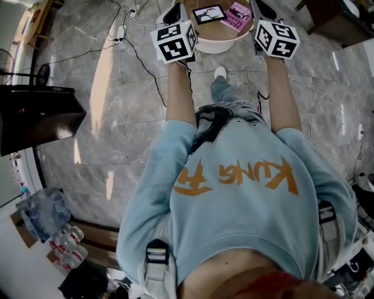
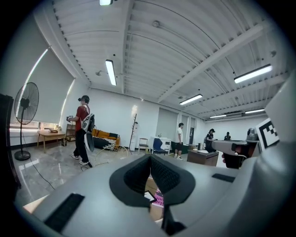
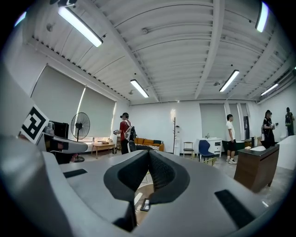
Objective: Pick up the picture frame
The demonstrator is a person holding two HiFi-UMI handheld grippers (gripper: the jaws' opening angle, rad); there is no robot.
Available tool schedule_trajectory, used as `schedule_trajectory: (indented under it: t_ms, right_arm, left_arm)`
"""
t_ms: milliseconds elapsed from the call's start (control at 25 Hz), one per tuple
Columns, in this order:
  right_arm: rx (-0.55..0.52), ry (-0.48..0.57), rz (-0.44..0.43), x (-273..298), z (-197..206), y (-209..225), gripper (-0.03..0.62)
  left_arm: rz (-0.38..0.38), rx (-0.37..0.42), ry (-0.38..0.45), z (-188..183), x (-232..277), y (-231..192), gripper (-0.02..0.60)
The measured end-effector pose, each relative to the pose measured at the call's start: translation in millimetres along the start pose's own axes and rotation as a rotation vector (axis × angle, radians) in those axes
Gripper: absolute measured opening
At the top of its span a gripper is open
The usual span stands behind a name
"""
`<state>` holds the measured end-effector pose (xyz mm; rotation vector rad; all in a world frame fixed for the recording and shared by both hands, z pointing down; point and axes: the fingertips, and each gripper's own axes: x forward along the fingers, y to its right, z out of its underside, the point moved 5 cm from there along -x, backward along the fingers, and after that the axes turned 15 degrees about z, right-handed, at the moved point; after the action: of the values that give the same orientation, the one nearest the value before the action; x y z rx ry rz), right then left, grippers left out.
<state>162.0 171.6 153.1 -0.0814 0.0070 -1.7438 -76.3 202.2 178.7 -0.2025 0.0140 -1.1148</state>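
Picture frame (image 1: 208,14) lies on round table (image 1: 219,45), far centre, pink item (image 1: 236,16) just right of it. Left gripper (image 2: 149,159) clenched, pads together, nothing between, held level near table's left edge. Right gripper (image 3: 149,155) likewise clenched, empty, at table's right edge. Neither touches frame.

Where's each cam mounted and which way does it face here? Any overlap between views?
Head view: on the person's head, steeply down; shows sweatshirt, both forearms, round table with picture frame.
Left gripper view: on the left gripper, facing out across the room; shows its own shut tongs.
Right gripper view: on the right gripper, facing likewise; own tongs shut.
Shared: both gripper views show the standing fan and the person in red.
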Motion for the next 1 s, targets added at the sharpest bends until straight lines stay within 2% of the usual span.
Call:
schedule_trajectory:
  t_ms: [240, 400, 520, 640, 840, 1000]
  right_arm:
    - [-0.006, -0.028, -0.02, 80, 6, 12, -0.002]
    - [-0.014, -0.129, 0.018, 148, 28, 40, -0.002]
    - [-0.012, -0.2, -0.037, 193, 55, 43, -0.002]
    - [0.009, -0.238, -0.068, 248, 81, 37, -0.002]
    - [0.035, -0.298, -0.1, 325, 114, 36, -0.002]
    - [0.081, -0.332, -0.091, 369, 133, 52, -0.002]
  left_arm:
    - [0.006, -0.044, -0.022, 3, 76, -33, 0.02]
    - [0.003, -0.103, -0.066, 15, 139, -49, 0.02]
    - [-0.004, -0.168, -0.107, 40, 174, -54, 0.02]
    - [-0.011, -0.159, -0.175, 61, 216, -76, 0.02]
    - [-0.08, -0.214, -0.247, 84, 270, -126, 0.02]
    - [-0.102, -0.216, -0.298, 96, 303, -137, 0.02]
